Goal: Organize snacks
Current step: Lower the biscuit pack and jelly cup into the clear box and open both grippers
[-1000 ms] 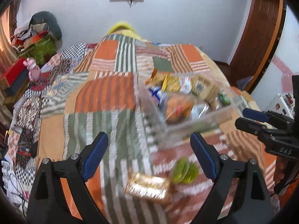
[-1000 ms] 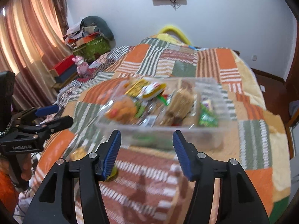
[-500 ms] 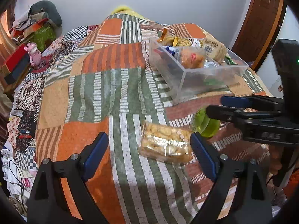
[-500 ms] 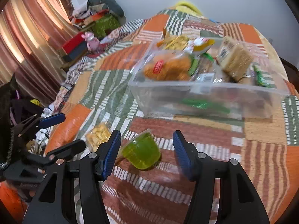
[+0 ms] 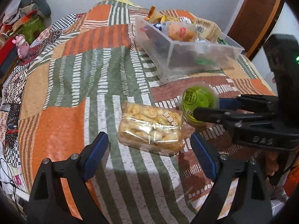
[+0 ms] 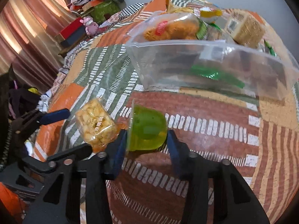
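Note:
A green jelly cup lies on its side on the patchwork bedspread, between the blue pads of my right gripper, whose jaws have closed in against its sides. It also shows in the left wrist view. A clear bag of small biscuits lies just left of it, in front of my left gripper, which is open and empty with the bag between and just ahead of its fingers. A clear plastic bin with several snack packs stands behind; it also shows in the left wrist view.
The bed's patchwork cover spreads left and forward. Boxes, a pink toy and clutter sit at the far left by curtains. A wooden door is at the right.
Both grippers have dropped lower and closer to the bed. The right gripper has narrowed around the green jelly cup. The left gripper has come up to the biscuit bag.

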`<state>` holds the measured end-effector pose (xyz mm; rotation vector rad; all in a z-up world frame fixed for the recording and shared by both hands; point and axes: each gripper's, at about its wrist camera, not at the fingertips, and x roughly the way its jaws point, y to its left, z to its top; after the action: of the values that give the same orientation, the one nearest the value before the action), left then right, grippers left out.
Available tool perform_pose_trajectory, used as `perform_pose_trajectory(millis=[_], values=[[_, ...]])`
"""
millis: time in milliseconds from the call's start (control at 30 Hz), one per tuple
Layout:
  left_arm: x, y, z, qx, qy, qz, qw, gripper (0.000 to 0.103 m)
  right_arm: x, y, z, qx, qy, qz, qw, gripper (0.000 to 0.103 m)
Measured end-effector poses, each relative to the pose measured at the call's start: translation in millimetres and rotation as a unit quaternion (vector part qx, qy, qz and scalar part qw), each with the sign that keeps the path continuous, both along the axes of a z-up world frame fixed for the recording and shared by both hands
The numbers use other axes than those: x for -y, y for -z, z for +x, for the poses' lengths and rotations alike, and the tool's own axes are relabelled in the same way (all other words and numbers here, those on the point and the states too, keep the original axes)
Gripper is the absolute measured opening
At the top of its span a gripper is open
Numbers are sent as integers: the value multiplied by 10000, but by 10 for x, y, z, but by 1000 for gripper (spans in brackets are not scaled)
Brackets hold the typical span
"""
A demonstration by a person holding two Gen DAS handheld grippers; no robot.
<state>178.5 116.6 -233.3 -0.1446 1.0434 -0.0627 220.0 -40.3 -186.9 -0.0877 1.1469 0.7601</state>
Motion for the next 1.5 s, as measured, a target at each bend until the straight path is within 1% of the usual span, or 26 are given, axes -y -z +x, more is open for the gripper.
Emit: perform_pose_trajectory(millis=[267, 367, 467, 567, 733, 933, 1167, 1333, 1500], values=[[84, 146, 225, -94, 10, -24, 10000, 89, -23, -51, 30, 132, -82, 31, 9999, 38], [87, 185, 271, -84, -7, 21, 10000, 78, -87, -37, 43, 163, -85, 34, 9998, 38], [57, 174, 263, -3, -43, -7, 10000, 76, -122, -35, 45, 243, -115, 29, 9996, 37], [43, 143, 251, 36, -80, 55, 9999, 75, -93, -52, 33, 334, -95, 38, 9994, 37], [25, -56, 223, 269, -150, 73, 9995, 75, 54, -128, 39, 422, 52, 131, 9990, 37], [132, -403, 294, 644, -141, 15, 9978, 75, 359, -336, 77, 682, 342, 257, 9968, 37], [306, -779, 581, 1041, -113, -78, 9945, 75, 746, -649, 198, 1107, 748, 436, 9901, 37], [442, -913, 817, 1170, -64, -114, 9931, 75, 971, -819, 363, 1418, 1066, 458, 9831, 37], [610, -997, 1083, 1257, 28, -139, 9920, 75, 1138, -913, 594, 1623, 1320, 437, 9769, 37]])
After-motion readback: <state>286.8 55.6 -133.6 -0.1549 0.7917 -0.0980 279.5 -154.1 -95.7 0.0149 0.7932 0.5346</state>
